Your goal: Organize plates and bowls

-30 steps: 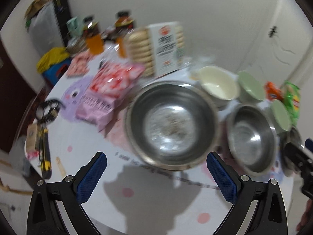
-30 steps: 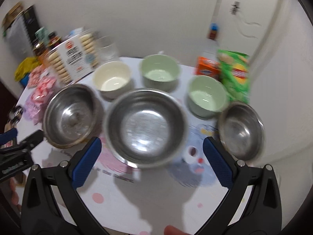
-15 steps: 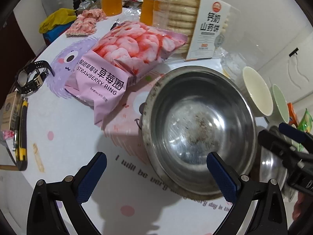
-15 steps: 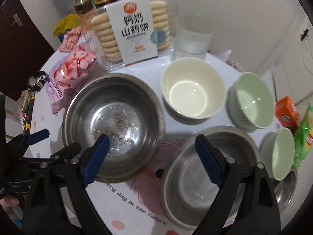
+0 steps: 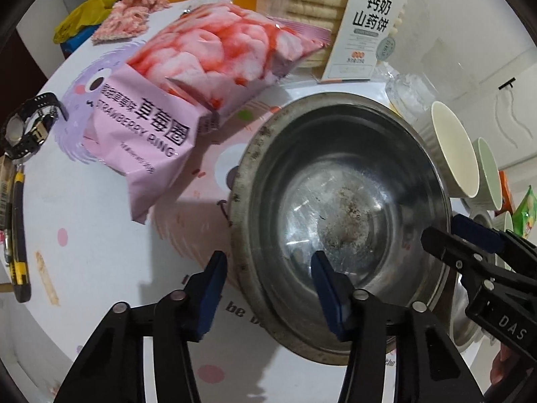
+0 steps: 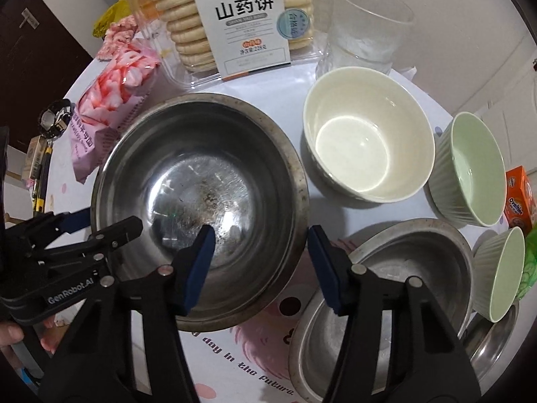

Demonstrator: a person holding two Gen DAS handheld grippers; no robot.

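Large steel bowl — stands upright on the round table, its bottom flecked with brown residue.

Left gripper — jaws have just been closing and stand half-narrowed astride the bowl's near-left rim, one blue pad outside the wall, one inside; contact with the metal cannot be told.

Right gripper — jaws likewise have just been closing, straddling the opposite rim of the same bowl, one pad inside, one outside; the outer pad looks just beside the rim, a firm press is not evident.

Second steel bowl — just beside the large one, partly hidden under the right gripper's finger.

Cream bowl — upright, behind the steel bowls, near the large one's rim.

Green bowl — right of the cream bowl; a smaller green bowl sits tilted at the table's right edge.

Strawberry ring bag — pink, lying close against the large bowl's far-left side.

Biscuit pack — standing at the back, beside a clear glass.

Wristwatch — at the table's left edge, well apart.
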